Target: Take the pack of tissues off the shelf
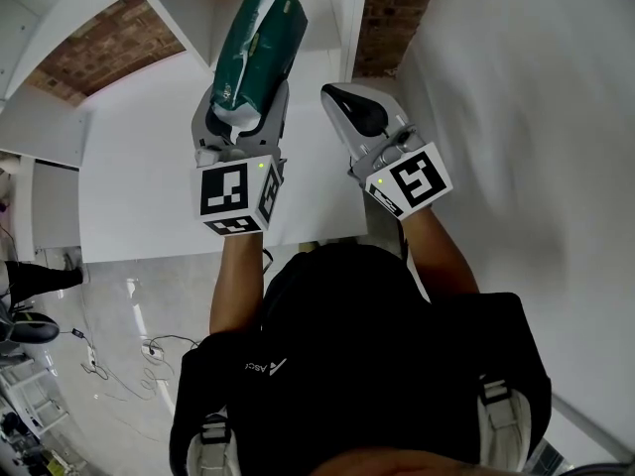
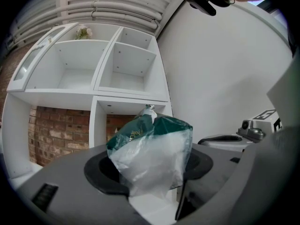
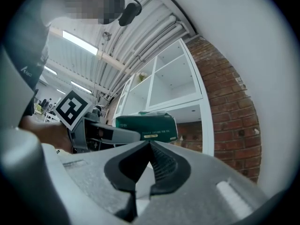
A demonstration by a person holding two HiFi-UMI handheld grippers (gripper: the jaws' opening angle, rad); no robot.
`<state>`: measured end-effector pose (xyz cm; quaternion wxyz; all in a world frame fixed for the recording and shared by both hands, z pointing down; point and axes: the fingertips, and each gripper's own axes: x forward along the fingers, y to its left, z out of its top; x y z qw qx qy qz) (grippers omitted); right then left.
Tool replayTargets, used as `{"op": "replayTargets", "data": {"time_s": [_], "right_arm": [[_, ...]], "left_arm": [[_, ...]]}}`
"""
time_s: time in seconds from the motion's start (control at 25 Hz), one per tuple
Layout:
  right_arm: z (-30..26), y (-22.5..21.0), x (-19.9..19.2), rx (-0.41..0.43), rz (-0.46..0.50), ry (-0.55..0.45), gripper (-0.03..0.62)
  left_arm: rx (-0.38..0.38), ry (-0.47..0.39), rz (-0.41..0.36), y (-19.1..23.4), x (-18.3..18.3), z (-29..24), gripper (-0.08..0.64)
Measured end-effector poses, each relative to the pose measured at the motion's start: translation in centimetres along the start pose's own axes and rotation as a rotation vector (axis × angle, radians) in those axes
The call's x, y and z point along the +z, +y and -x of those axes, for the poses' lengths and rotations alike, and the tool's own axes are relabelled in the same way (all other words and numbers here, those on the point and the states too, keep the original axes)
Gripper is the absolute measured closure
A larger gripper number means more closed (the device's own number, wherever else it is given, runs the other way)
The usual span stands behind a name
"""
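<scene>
The pack of tissues (image 1: 260, 46) is dark green with a clear plastic end. It stands up between the jaws of my left gripper (image 1: 247, 105), which is shut on its lower end. In the left gripper view the pack (image 2: 151, 150) fills the gap between the jaws, in front of the white shelf unit (image 2: 130, 96) and clear of it. My right gripper (image 1: 340, 95) is just to the right of the pack, with its jaws together and nothing in them. In the right gripper view the pack (image 3: 146, 126) shows beyond the closed tips of my right gripper (image 3: 150, 145).
The white shelf unit (image 1: 187, 10) stands against a brick wall (image 1: 111, 46), and its compartments look empty except for a small flower (image 2: 83, 32) at the top. A white tabletop (image 1: 149, 172) lies under both grippers. A plain white wall (image 1: 526, 117) runs along the right.
</scene>
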<state>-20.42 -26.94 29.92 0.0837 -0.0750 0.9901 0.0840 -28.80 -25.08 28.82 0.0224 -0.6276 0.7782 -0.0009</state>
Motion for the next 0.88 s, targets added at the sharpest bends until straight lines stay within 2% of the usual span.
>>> {"op": "replayTargets", "data": {"time_s": [0.88], "right_arm": [[-0.12, 0.47, 0.08, -0.016, -0.008, 0.002, 0.592]], "left_arm": [[-0.011, 0.011, 0.004, 0.08, -0.20, 0.05, 0.264]]}}
